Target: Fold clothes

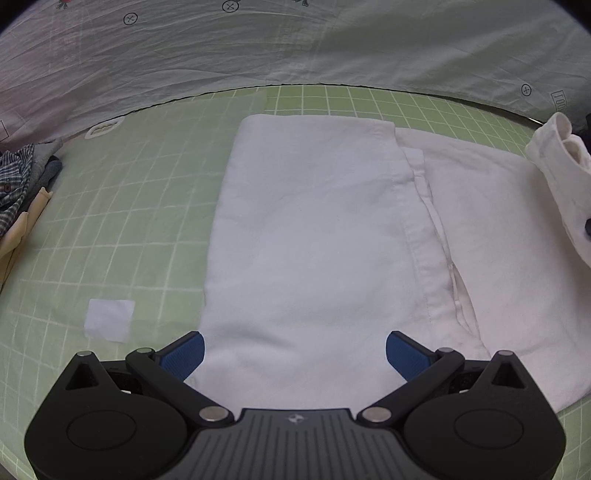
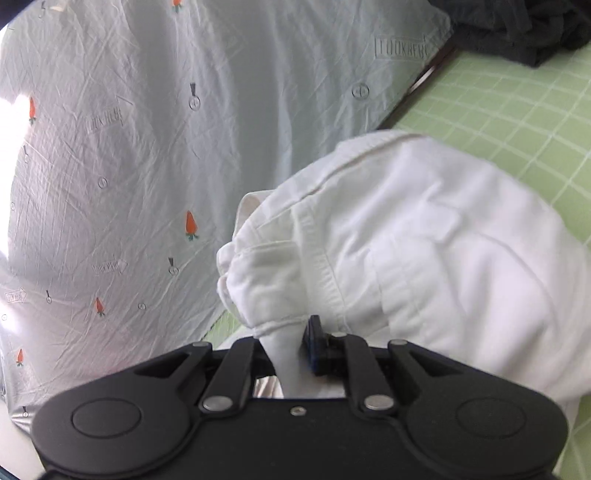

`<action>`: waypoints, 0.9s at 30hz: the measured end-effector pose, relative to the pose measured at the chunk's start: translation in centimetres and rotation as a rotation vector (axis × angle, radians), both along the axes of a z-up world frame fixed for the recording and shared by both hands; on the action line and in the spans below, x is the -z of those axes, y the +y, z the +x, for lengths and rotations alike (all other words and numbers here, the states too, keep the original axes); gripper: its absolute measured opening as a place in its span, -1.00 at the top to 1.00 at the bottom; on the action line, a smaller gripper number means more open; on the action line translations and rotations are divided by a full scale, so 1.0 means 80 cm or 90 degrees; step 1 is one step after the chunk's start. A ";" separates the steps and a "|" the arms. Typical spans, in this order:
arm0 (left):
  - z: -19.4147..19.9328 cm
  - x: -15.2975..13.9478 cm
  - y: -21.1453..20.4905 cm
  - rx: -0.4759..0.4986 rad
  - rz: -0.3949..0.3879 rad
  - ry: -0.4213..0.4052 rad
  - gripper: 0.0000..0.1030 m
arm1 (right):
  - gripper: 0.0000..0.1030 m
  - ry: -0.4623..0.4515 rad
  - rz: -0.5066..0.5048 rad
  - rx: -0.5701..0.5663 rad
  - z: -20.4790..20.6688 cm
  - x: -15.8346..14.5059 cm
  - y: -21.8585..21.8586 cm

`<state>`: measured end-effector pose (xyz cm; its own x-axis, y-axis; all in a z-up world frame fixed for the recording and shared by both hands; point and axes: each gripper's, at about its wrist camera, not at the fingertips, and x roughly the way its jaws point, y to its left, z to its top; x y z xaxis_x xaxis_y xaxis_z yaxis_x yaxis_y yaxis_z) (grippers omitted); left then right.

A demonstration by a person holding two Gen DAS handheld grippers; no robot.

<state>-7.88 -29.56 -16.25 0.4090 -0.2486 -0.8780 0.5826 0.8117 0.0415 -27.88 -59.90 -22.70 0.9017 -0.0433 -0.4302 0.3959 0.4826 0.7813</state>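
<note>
A white shirt (image 1: 332, 236) lies partly folded on the green gridded mat (image 1: 122, 221), its left side folded in and its button placket running down the middle right. My left gripper (image 1: 295, 350) is open and empty, its blue pads just above the shirt's near edge. At the far right a bunched part of the shirt (image 1: 561, 177) is lifted off the mat. In the right wrist view my right gripper (image 2: 291, 343) is shut on the white shirt (image 2: 424, 240), pinching a fold of it and holding that bunch raised.
A pile of plaid and beige clothes (image 1: 18, 192) lies at the mat's left edge. A white square patch (image 1: 109, 319) sits on the mat. A carrot-print sheet (image 2: 129, 166) hangs behind the mat. Dark clothes (image 2: 524, 26) lie at the far right.
</note>
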 end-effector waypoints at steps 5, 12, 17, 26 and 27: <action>-0.006 -0.002 0.014 0.030 0.003 -0.010 -1.00 | 0.79 0.145 -0.061 -0.082 0.041 0.032 0.065; 0.005 -0.002 0.029 0.038 -0.010 -0.012 -1.00 | 0.79 0.114 -0.077 -0.062 0.060 0.011 0.084; 0.015 0.004 0.034 0.047 -0.002 -0.005 -1.00 | 0.82 0.138 0.016 -0.014 0.056 0.048 0.072; 0.033 0.028 0.028 0.076 0.015 0.030 -1.00 | 0.81 0.169 0.003 0.007 0.058 0.037 0.085; 0.034 0.031 0.027 0.079 0.017 0.036 -1.00 | 0.81 0.171 0.004 0.009 0.058 0.036 0.085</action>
